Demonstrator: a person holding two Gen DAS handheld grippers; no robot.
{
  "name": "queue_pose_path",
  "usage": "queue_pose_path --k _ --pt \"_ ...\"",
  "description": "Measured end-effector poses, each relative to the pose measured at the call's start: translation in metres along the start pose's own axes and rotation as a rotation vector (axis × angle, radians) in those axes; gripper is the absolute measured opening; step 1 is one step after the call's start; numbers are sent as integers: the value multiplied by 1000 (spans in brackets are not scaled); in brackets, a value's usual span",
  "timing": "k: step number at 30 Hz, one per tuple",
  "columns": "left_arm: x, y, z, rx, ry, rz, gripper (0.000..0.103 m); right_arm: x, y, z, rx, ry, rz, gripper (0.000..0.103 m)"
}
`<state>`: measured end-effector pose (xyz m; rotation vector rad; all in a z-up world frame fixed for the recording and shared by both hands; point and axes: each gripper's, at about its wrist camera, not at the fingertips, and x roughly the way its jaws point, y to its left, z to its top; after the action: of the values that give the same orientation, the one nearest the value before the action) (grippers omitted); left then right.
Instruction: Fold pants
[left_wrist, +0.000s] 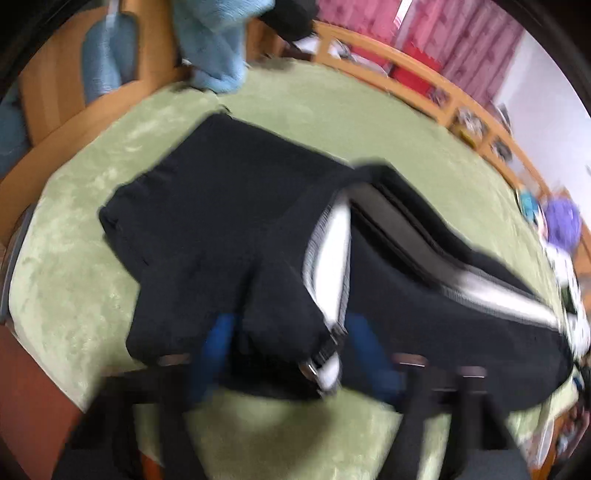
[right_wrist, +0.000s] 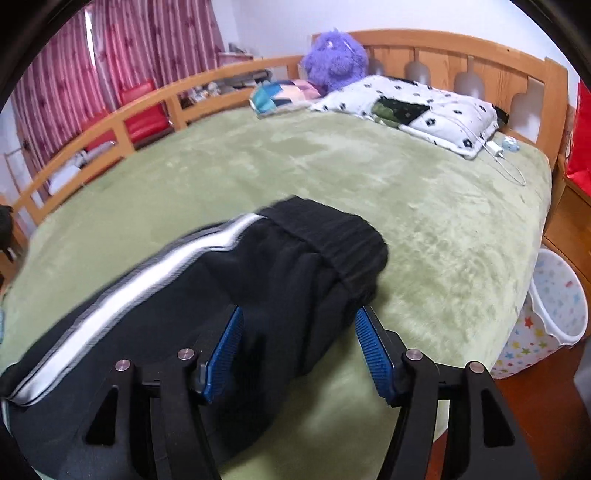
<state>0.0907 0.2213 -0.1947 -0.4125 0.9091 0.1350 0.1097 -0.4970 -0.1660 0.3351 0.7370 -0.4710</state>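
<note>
1. I see the bed (right_wrist: 424, 206), covered in a green plush blanket, filling both views, with a wooden rail along its far side.
2. The black pants (left_wrist: 229, 206) lie on the near part of the bed; a white side stripe (right_wrist: 122, 291) runs along one leg, and the ribbed cuff (right_wrist: 332, 236) points toward the far end.
3. A spotted pillow (right_wrist: 417, 107) and a purple plush toy (right_wrist: 334, 61) sit at the far headboard, well apart from the pants.
4. My left tongs (left_wrist: 291, 354) are blurred; the blue pads (left_wrist: 218, 332) sit against bunched black cloth at the near edge, and I cannot tell whether they clench it.
5. My right tongs (right_wrist: 299, 343) stand released, with a fold of pants between the blue pads (right_wrist: 373, 354), the right pad clear of the cloth.
</note>
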Motion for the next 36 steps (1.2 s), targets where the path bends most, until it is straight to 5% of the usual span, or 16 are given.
queue_pose_path --k 2,8,13,15,19,21,27,36 --pt "-6 2 13 8 -31 -53 17 -4 10 -2 -18 -10 4 63" --pt "-26 12 90 60 -229 30 16 -20 48 -4 -33 -31 64 63" --pt "-1 23 148 37 -251 73 17 -17 82 -9 -100 -2 74 63" --pt "18 25 161 31 -202 110 24 -15 91 -12 -126 7 60 63" --pt "30 36 166 4 -178 298 68 -11 108 -15 -172 36 62 63" --pt "23 44 163 -20 -189 255 76 -11 117 -15 -197 33 66 63" --pt "-3 59 141 -22 -178 149 77 -13 155 -21 -275 29 133 63" --pt "-70 55 113 -5 -290 58 87 -17 177 -44 -283 65 215 63"
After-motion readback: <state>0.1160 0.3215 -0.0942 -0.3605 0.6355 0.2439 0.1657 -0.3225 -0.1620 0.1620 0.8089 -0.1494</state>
